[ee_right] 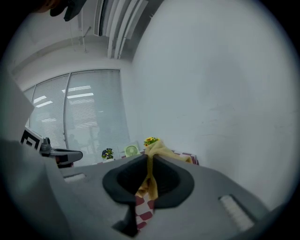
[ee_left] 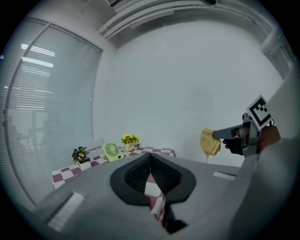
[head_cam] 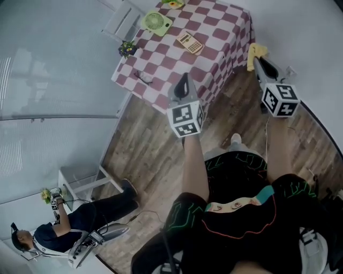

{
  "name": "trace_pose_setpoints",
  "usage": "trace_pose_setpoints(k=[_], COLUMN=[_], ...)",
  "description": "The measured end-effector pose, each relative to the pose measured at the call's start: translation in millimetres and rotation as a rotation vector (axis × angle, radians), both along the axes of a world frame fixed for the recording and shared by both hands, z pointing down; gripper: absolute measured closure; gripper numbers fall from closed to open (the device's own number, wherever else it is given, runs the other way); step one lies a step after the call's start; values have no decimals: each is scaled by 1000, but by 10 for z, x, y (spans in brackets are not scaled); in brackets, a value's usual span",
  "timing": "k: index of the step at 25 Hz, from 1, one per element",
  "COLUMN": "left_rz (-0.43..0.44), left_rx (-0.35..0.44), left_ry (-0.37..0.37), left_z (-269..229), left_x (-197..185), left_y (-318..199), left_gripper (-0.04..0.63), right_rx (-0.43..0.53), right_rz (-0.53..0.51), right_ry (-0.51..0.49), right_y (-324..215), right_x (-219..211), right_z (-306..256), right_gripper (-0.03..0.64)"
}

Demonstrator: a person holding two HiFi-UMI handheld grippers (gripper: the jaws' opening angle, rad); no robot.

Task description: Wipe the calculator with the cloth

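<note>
Calculator (head_cam: 189,43): flat mid-top on checked table (head_cam: 214,27), beside green fan (head_cam: 156,22), apparently not yet wiped | yellow cloth (head_cam: 256,51): pinched in right gripper (head_cam: 256,60), held off the table's edge, likely ready for wiping | left gripper (head_cam: 185,77): jaws together, empty, short of table | calculator keys illegible; table's far edge cut off.

A rectangular table (head_cam: 225,27) under a red-and-white checked cover is seen at the top of the head view. On it, a flat beige calculator (head_cam: 189,42) is laid near the middle. A small green desk fan (head_cam: 156,22) is set to its left, a pot of purple flowers (head_cam: 127,48) at the left edge and a pot of yellow sunflowers (head_cam: 172,3) at the far edge. The left gripper (head_cam: 184,80) is held before the near edge. The right gripper (head_cam: 257,59) is held off the table's right side, with a crumpled yellow cloth (head_cam: 255,51) caught between its jaws.
</note>
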State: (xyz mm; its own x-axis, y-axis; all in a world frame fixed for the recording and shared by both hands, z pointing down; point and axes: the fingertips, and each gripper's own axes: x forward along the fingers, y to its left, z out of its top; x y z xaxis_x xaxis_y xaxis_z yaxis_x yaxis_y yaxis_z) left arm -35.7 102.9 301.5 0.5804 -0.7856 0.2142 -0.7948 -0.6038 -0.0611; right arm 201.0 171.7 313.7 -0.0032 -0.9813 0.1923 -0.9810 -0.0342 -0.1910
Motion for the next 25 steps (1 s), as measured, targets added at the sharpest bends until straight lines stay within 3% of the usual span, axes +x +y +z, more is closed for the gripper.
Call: trace_pose_setpoints(k=[11, 19, 25], left_rz=[-39, -53, -81], left_rx=[-77, -133, -212], left_ry=[8, 26, 36], left_z=[407, 657, 973], left_x=[49, 126, 44], left_y=[-568, -1458, -2003], left_gripper=[584, 584, 584], right_rx=[-61, -97, -134], right_rz=[-70, -117, -213], right_ry=[3, 4, 44], right_y=[-689, -1664, -2378], right_x=[-12, -36, -272], right_z=[308, 409, 499], right_gripper=[578, 578, 578])
